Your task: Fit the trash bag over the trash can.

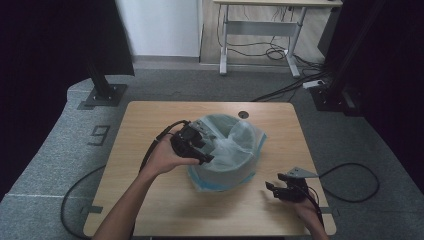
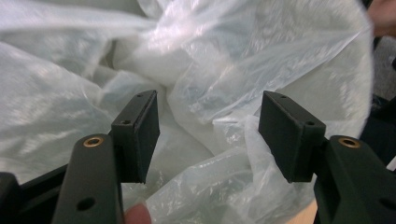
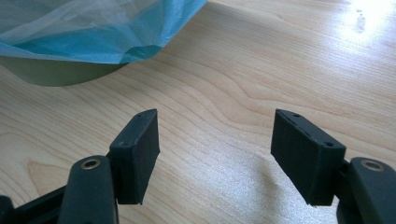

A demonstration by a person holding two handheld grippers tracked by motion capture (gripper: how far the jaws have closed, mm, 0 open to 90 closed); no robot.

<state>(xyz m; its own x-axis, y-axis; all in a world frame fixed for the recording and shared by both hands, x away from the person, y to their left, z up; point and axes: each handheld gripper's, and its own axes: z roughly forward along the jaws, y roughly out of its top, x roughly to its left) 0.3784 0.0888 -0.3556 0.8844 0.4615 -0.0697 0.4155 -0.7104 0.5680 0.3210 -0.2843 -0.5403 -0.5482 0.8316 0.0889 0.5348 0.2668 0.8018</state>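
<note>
1. The left tool (image 1: pixel 200 150) hung over the mouth of a round grey-green bin (image 1: pixel 227 175) lined with a translucent plastic bag (image 1: pixel 235 142). Its jaws stood spread, with crumpled film lying loose between and beyond them; no pad was seen pressing on it.
2. The right tool (image 1: pixel 276 184) rested low over the bare wooden surface (image 1: pixel 165 200), well to the side of the bin, jaws spread and nothing between them. Ahead and to its left, in its own view, lay the bin's lower wall (image 3: pixel 56 74) and the bag's bluish overhanging hem (image 3: pixel 93 42).
3. The bag sat inside the bin directly under the left tool, its rim folded over the edge, its middle bunched.
4. Handling, as judged: the film appeared very light, limp and slippery, liable to stretch or tear if dragged. A single layer would likely slide from the pads.
5. Recommended hold: a gathered fold nearest the left tool's pads (image 2: pixel 140 130), or the doubled hem at the rim, pinched squarely.
6. The bin looked rigid and light; it could shift if the bag were tugged.
</note>
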